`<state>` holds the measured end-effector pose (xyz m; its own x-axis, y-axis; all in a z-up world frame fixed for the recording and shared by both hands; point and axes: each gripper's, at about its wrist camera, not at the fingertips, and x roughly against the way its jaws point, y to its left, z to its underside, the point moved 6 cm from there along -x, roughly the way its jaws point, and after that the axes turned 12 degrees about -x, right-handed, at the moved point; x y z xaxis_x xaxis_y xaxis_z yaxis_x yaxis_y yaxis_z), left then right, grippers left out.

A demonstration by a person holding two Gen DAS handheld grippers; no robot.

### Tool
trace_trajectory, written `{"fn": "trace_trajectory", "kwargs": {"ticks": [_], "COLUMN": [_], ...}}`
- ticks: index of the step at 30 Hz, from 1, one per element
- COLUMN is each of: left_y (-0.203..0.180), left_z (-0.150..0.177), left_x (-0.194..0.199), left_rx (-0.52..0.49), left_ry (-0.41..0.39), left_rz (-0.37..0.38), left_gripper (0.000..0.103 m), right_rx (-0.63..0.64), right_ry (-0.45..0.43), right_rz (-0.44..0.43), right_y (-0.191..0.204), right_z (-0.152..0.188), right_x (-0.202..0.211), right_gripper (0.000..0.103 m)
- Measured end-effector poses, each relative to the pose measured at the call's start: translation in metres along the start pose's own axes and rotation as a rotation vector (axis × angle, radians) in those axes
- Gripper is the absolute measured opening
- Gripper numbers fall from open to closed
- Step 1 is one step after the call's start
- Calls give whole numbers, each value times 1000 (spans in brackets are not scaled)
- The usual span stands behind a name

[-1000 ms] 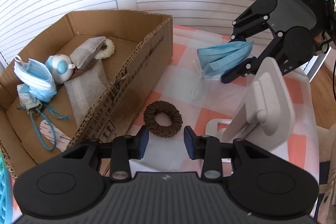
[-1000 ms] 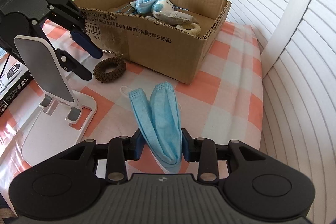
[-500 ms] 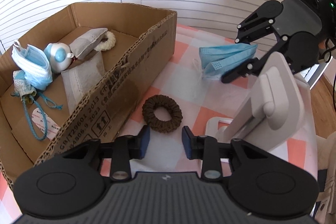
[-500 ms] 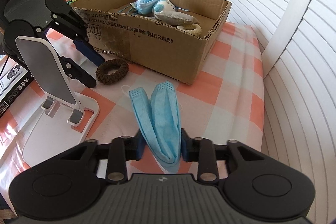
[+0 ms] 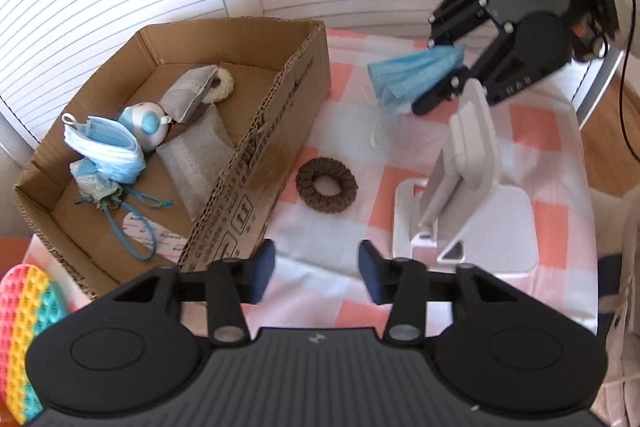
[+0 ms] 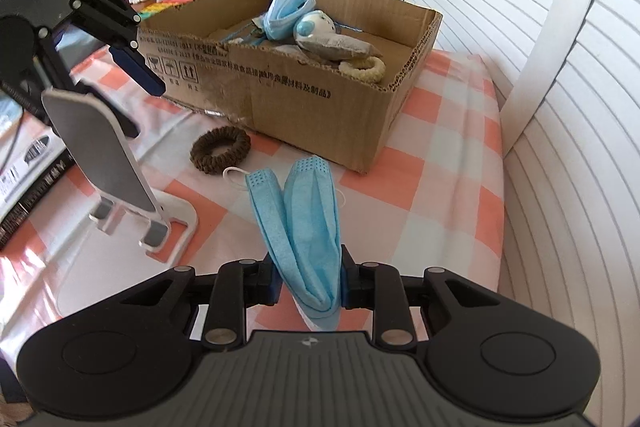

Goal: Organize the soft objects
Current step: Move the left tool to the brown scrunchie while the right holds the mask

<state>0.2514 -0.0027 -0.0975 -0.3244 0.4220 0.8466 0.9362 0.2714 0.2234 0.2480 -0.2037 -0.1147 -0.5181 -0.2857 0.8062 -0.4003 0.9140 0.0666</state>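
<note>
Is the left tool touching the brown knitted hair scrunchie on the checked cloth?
Apart. In the left wrist view the open left tool sits short of the brown knitted hair scrunchie, with bare checked cloth showing between them.

Black hand-held gripper [image 5: 316, 273], blue pads [image 5: 262, 275], silver screws

Opposed wrist views, shared scrunchie [image 5: 326, 185]

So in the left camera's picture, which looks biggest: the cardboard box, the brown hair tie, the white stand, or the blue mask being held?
1. cardboard box
2. white stand
3. held blue mask
4. brown hair tie

The mask and hair tie look close; the mask sits farther away, so that order is unsure.
</note>
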Motion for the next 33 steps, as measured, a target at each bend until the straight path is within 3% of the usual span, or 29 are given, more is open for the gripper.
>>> {"fn": "trace_trajectory", "kwargs": {"ticks": [2, 4, 7, 12, 13, 15, 17, 25, 33], "left_y": [-3, 0, 13, 34, 36, 38, 40, 49, 45], "left_z": [-1, -4, -5, -3, -4, -7, -13, -37, -50], "left_x": [2, 5, 7, 9, 9, 10, 9, -16, -55], "left_rx": [-27, 11, 174, 459, 506, 606, 690, 997, 1082], "left_ry": [27, 44, 48, 89, 99, 124, 144, 259, 334], "left_rz": [-2, 9, 49, 43, 44, 41, 45, 44, 14], "left_gripper": [47, 47, 47, 48, 49, 64, 71, 73, 73], "right_rx": [-3, 2, 6, 1, -1, 0, 2, 33, 42], "right_ry": [-6, -10, -16, -24, -25, -29, -35, -64, -109], "right_rz": [-1, 2, 3, -2, -2, -4, -6, -20, -70], "right_y": [-1, -1, 0, -2, -2, -3, -4, -6, -8], "right_z": [-3, -4, -3, -1, 0, 1, 3, 8, 14], "right_x": [1, 2, 4, 7, 7, 8, 10, 18, 26], "right_gripper": [30, 30, 30, 30, 30, 30, 30, 30, 30]}}
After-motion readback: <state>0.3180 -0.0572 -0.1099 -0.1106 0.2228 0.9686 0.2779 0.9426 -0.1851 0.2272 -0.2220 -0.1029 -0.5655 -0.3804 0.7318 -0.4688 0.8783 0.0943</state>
